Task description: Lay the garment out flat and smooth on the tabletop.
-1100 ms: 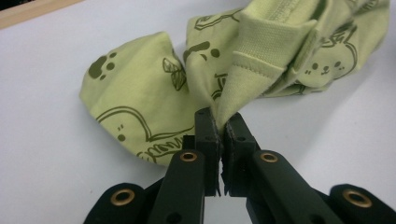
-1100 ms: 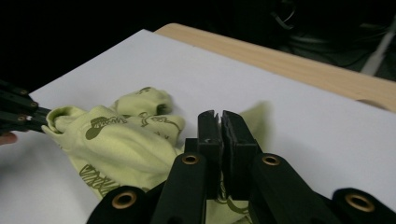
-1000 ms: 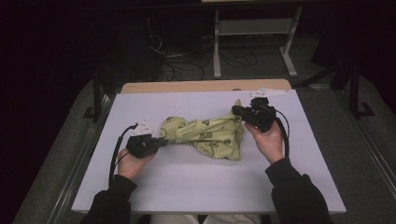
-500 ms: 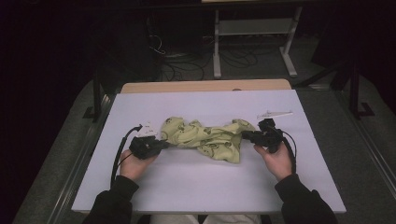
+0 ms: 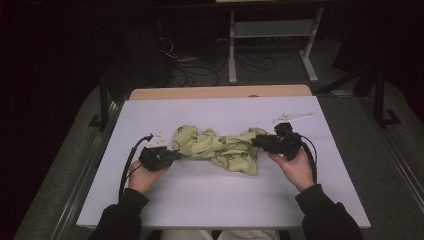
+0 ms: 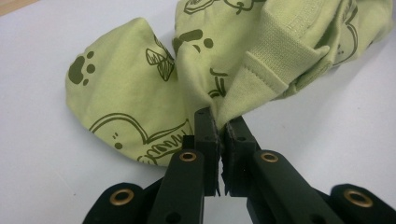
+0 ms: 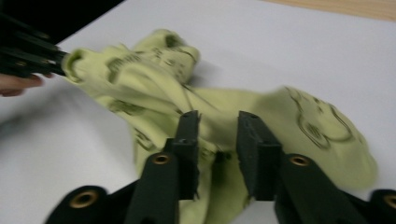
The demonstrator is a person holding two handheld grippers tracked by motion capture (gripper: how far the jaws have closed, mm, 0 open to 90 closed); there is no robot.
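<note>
Dark room, white table (image 5: 215, 200) with a crumpled green printed garment (image 5: 220, 150) lying mid-table between both hands. Left gripper (image 6: 219, 128) has its jaws pinched tight on a ribbed hem edge. Right gripper (image 7: 217, 135) has just been opening: jaws part-open, cloth loose between them, not pressed. Step looks like spreading or re-gripping. Next move probably calls for the right gripper to take a fresh edge and pull outward.

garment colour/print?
Light green garment with dark olive paw and outline prints; clearest in the left gripper view.
</note>
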